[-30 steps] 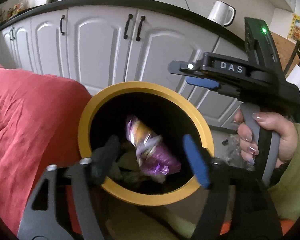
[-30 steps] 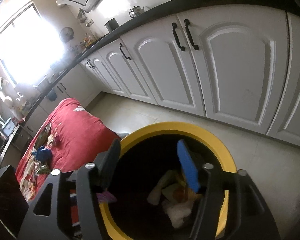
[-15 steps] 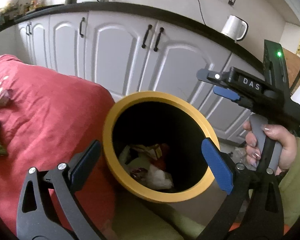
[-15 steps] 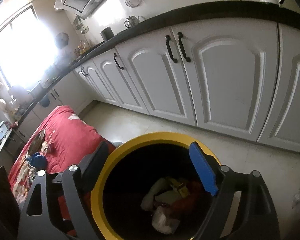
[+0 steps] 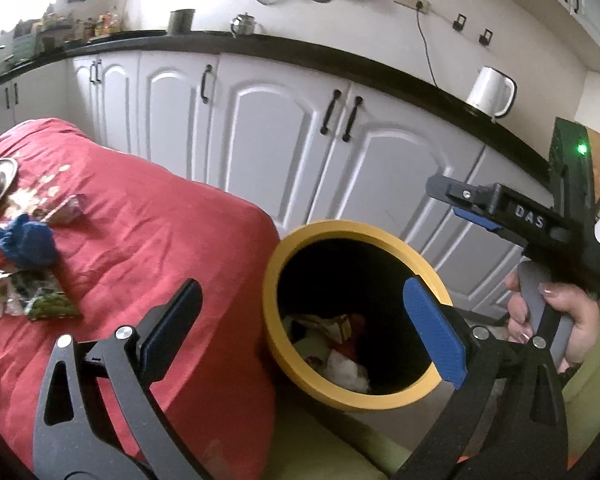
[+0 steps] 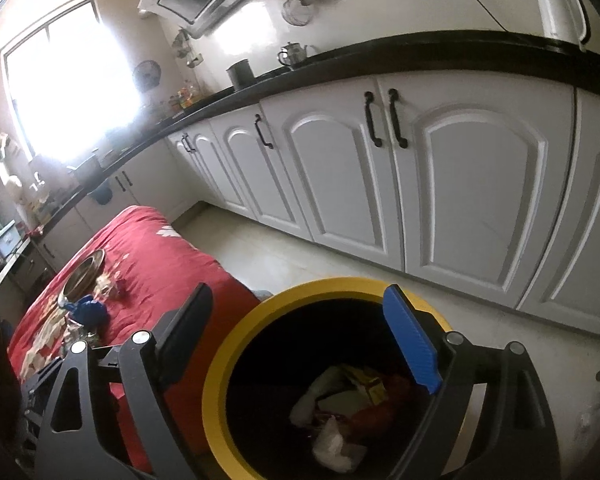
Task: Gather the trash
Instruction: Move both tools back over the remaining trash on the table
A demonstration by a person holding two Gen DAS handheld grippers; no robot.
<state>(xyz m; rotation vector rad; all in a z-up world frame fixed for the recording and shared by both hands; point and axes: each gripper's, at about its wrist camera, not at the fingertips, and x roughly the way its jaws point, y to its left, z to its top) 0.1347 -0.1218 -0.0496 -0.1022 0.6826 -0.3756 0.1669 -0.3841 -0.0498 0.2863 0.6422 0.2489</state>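
Yellow-rimmed bin (image 5: pixel 350 402) lower centre, holding crumpled wrappers (image 6: pixel 340 412). More trash (image 5: pixel 28 240) on red bed, left. Left gripper (image 5: pixel 300 332) wide apart, empty, tilted down over bin; right gripper (image 6: pixel 304 340) apart, empty, jaws just widened. Purple wrapper held earlier now dropped inside.

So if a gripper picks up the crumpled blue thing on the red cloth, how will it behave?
The crumpled blue thing looks soft and creased, so it would probably flop and squash. It seems light. It should not roll on the red cloth.
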